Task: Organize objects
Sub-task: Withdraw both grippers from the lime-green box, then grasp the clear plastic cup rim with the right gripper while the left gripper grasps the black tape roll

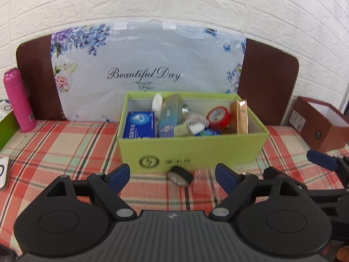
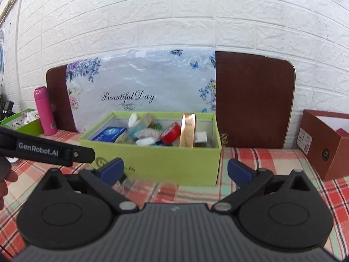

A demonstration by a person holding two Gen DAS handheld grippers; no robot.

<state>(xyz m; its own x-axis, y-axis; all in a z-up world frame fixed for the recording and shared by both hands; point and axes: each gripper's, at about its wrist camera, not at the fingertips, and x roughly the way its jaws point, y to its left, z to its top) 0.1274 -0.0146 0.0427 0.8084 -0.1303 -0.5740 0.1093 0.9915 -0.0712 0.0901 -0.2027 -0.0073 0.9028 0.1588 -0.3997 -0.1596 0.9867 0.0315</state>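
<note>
Tablecloth [image 1: 65, 144]: soft woven plaid in red, cream and mint, laid flat.
Green box [image 1: 192, 150]: stiff cardboard, rectangular, lidless, grey lining; stands mid-table against a glossy floral bag [image 1: 148, 65].
Contents of green box: blue carton [image 1: 138, 124], upright teal carton [image 1: 169, 118], red tape roll [image 1: 218, 115], shiny gold carton [image 1: 241, 118], white oval piece [image 1: 157, 101], crinkled packets, all packed loosely.
Small jar [image 1: 180, 175]: clear, blurred, black round cap, lying tipped on the cloth just in front of the green box.
Left gripper [image 1: 172, 174]: blue pads spread wide, jar between them, not pinched.
Right gripper [image 2: 174, 171]: pads fully apart, gripping nothing.
Pink bottle [image 1: 18, 100]: smooth cylinder, upright, far left.
Brown box [image 1: 320, 124]: open cardboard, white inside, far right.
</note>
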